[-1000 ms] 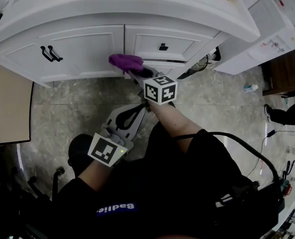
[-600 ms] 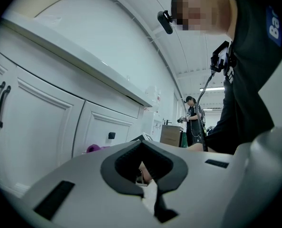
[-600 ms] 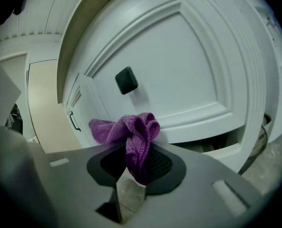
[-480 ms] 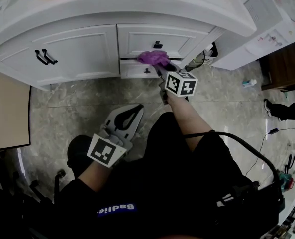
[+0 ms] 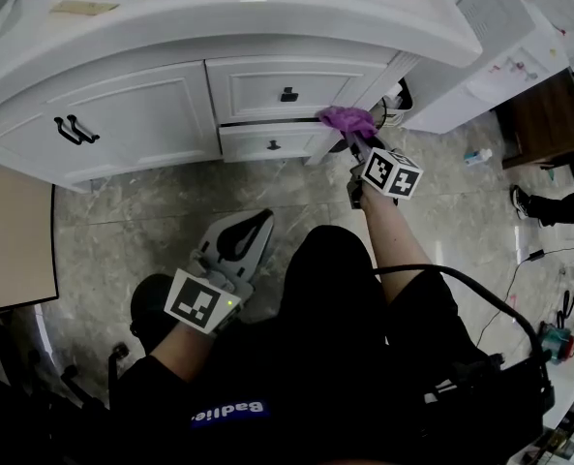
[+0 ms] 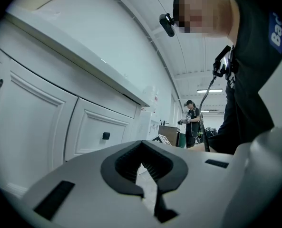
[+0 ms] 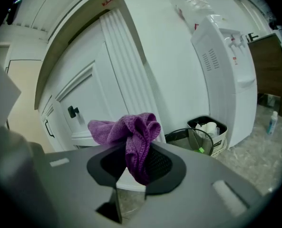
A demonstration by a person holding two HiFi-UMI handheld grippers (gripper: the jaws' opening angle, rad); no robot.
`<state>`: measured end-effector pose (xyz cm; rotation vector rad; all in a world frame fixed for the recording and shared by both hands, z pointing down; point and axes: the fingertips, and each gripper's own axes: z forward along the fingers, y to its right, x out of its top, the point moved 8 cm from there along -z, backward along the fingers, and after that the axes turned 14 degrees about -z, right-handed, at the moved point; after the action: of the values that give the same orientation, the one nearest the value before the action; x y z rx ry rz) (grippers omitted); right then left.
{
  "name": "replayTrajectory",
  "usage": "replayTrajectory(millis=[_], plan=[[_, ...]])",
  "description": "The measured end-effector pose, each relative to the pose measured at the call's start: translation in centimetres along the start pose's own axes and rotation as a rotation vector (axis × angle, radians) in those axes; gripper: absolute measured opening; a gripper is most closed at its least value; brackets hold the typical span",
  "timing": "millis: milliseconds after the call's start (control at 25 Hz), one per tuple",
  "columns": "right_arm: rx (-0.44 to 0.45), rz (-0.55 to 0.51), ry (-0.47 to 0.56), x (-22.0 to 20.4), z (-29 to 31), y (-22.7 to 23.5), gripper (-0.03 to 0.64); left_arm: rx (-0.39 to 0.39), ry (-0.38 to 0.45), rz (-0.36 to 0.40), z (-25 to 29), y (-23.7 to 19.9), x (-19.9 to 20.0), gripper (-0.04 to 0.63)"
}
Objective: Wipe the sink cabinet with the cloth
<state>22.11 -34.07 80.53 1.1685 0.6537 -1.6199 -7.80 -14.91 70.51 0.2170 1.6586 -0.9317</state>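
Marble flooring fronts the white sink cabinet (image 5: 136, 114). Right gripper (image 5: 352, 136) clamps the purple cloth (image 5: 347, 119) at the cabinet's right corner post. Left gripper (image 5: 256, 223) is closed and empty, well apart from the cabinet. Risk: the bunched cloth may snag on the post's fluting and pull free.

A grey marbled stone floor (image 5: 122, 211) is spreading out below. A small open waste bin (image 7: 208, 133) holding crumpled paper is standing on it, just beside a tall white water dispenser (image 7: 226, 75). A small pale bottle (image 7: 272, 122) is standing near a dark brown wooden cabinet (image 7: 270, 65). Far off, a person in dark clothes (image 6: 193, 122) is standing.
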Motion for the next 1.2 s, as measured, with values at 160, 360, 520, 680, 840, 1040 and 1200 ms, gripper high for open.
replayTrajectory(millis=[160,360,520,680,840,1040,1200], plan=[[0.024,-0.006,0.022,0.3,-0.8,-0.8,0.086,0.001,0.016,0.002,0.0,-0.2,0.4,0.005],[0.17,-0.028,0.068,0.6,-2.0,-6.2,0.086,0.023,0.019,0.022,-0.5,-1.0,1.0,0.005],[0.24,-0.059,0.076,2.5,-3.5,-10.4,0.086,0.07,0.018,-0.021,-1.5,-1.1,3.2,0.005],[0.332,-0.256,0.012,6.9,-7.1,-15.3,0.086,0.117,0.026,-0.083,-3.3,0.8,8.4,0.005],[0.415,-0.326,-0.047,13.1,-11.3,-19.4,0.086,0.184,0.036,-0.128,-5.7,3.9,15.4,0.005],[0.473,-0.311,-0.097,22.0,-16.9,-24.0,0.087,0.212,0.031,-0.139,-8.2,9.9,25.4,0.005],[0.516,-0.339,-0.107,29.8,-22.7,-27.6,0.087,0.214,0.013,-0.146,-10.3,15.7,33.0,0.005]])
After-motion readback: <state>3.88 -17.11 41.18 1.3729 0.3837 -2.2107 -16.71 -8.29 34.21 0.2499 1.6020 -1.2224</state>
